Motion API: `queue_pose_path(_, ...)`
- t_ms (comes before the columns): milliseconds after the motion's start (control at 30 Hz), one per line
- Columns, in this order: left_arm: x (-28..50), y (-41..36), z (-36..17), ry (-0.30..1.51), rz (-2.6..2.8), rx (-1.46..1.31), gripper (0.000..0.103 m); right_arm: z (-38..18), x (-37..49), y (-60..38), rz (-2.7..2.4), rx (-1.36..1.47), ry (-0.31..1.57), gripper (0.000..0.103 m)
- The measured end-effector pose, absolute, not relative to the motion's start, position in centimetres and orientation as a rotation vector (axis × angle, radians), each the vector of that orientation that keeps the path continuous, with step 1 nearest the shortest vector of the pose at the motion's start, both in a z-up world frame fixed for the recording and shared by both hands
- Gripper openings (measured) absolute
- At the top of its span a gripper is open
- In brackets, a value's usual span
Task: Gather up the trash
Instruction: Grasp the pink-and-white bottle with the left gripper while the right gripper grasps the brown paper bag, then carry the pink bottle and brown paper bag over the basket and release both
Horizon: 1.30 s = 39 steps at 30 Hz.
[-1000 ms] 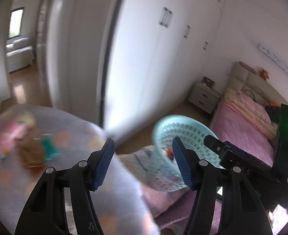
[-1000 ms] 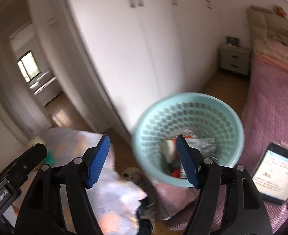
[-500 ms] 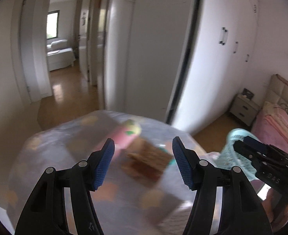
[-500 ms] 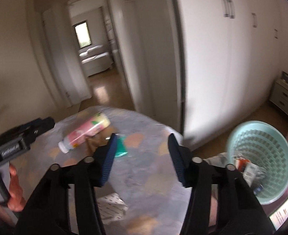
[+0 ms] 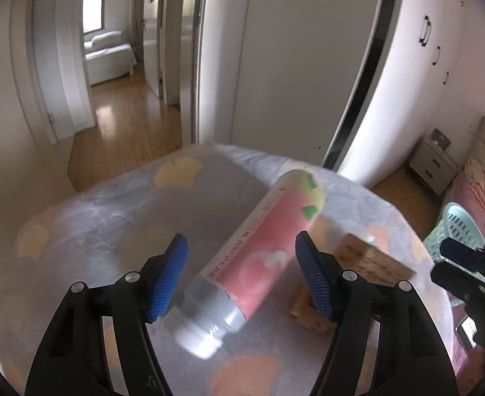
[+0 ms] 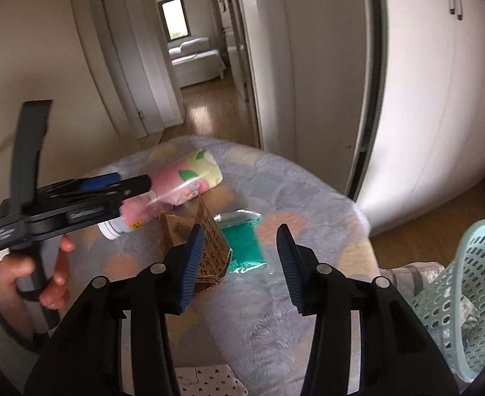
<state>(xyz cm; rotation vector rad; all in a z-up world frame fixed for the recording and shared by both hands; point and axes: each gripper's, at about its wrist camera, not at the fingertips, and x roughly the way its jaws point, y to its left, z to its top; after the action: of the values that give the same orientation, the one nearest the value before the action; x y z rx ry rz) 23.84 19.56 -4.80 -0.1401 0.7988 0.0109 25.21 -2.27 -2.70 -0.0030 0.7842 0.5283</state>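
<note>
A pink bottle with a white cap lies on its side on the grey patterned tablecloth. My left gripper straddles it; its jaws are opening and the pads stand clear of the bottle. Beside the bottle lie a brown paper carton and a green plastic packet. My right gripper hovers open above the carton and the packet, gripping nothing. In the right wrist view a hand holds the left gripper over the bottle. The teal trash basket stands to the right.
The round table's far edge faces white wardrobe doors and an open doorway onto a wood-floored hall. A pink bed and a nightstand lie at the right. A dotted cloth sits at the table's near edge.
Both views swung from the teal basket over to the table. The bottle came between the left gripper's fingers, and the right gripper's jaws narrowed.
</note>
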Motion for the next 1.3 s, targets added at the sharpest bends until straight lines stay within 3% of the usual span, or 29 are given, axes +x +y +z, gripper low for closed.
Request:
queue_pose_path(100, 24.1, 19.5, -5.6, 0.801, -0.018, -0.155, 0.068, -3.2, 25.4, -1.8, 0.583, 0.008, 0.810, 0.045)
queue_pose_path(167, 24.3, 19.2, -6.0, 0.807, -0.025, -0.143, 0.069, -3.3, 25.5, -1.4, 0.585, -0.003, 0.810, 0.062)
queue_pose_path(233, 24.6, 19.1, -6.5, 0.817, -0.042, -0.143, 0.069, -3.5, 25.2, -0.7, 0.598, -0.028, 0.796, 0.071)
queue_pose_path(533, 24.0, 19.9, -6.7, 0.814, -0.069, -0.189, 0.058, -5.3, 24.7, 3.4, 0.608, -0.205, 0.812, 0.070)
queue_pose_path(600, 23.9, 20.1, -6.7, 0.816, -0.076, -0.200, 0.057, -5.4, 24.3, 3.8, 0.591, -0.234, 0.802, 0.062)
queue_pose_path(667, 23.9, 20.3, -6.8, 0.819, -0.081, -0.214, 0.057, -5.6, 24.1, 4.1, 0.586, -0.262, 0.809, 0.034)
queue_pose_path(767, 23.9, 20.1, -6.7, 0.819, -0.078, -0.207, 0.057, -5.6, 23.5, 3.6, 0.598, -0.259, 0.832, 0.016)
queue_pose_path(900, 23.8, 19.8, -6.7, 0.817, -0.078, -0.202, 0.058, -5.6, 23.6, 2.5, 0.601, -0.219, 0.866, 0.009)
queue_pose_path(1033, 23.8, 19.1, -6.8, 0.821, -0.080, -0.178, 0.065, -4.6, 23.2, 0.4, 0.594, -0.154, 0.871, 0.009)
queue_pose_path(1167, 23.9, 18.0, -7.0, 0.829, -0.074, -0.133, 0.066, -3.8, 22.8, -1.8, 0.567, -0.114, 0.865, 0.009)
queue_pose_path(1300, 23.9, 16.9, -6.9, 0.828, -0.045, -0.059, 0.057, -2.9, 22.3, -3.4, 0.548, -0.086, 0.854, 0.009)
